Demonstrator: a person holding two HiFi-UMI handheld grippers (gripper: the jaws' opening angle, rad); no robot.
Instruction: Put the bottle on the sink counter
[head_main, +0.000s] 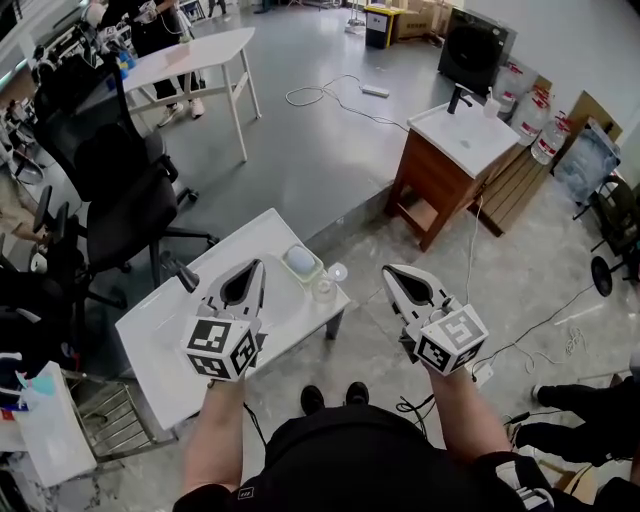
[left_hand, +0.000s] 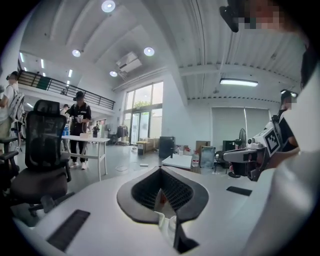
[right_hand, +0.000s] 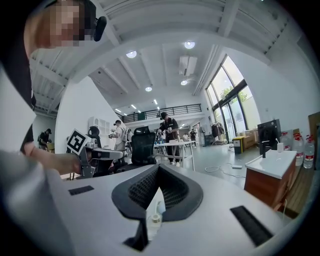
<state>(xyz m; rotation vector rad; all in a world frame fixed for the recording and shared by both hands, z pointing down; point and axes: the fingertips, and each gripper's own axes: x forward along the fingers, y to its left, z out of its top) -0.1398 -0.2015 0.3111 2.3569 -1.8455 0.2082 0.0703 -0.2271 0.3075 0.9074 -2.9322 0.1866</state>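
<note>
Both jaws closed, empty: left gripper (head_main: 257, 266) over white table (head_main: 170, 330), right gripper (head_main: 389, 271) beside; sink counter (head_main: 470, 140) beyond.

Matt white table (head_main: 155, 335), sink cabinet (head_main: 437, 187) — wood

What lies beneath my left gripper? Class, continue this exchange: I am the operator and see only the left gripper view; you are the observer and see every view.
Observer: Your left gripper hangs over a white table bearing a green tray with a pale rounded object in it and a clear cup beside it.
Operator: Where is the right gripper?
Observer: The right gripper hangs past the table's edge, over the floor, with its jaws together and empty.
Operator: And the sink?
Observer: The sink cabinet has a black faucet at the back of its white counter.
</note>
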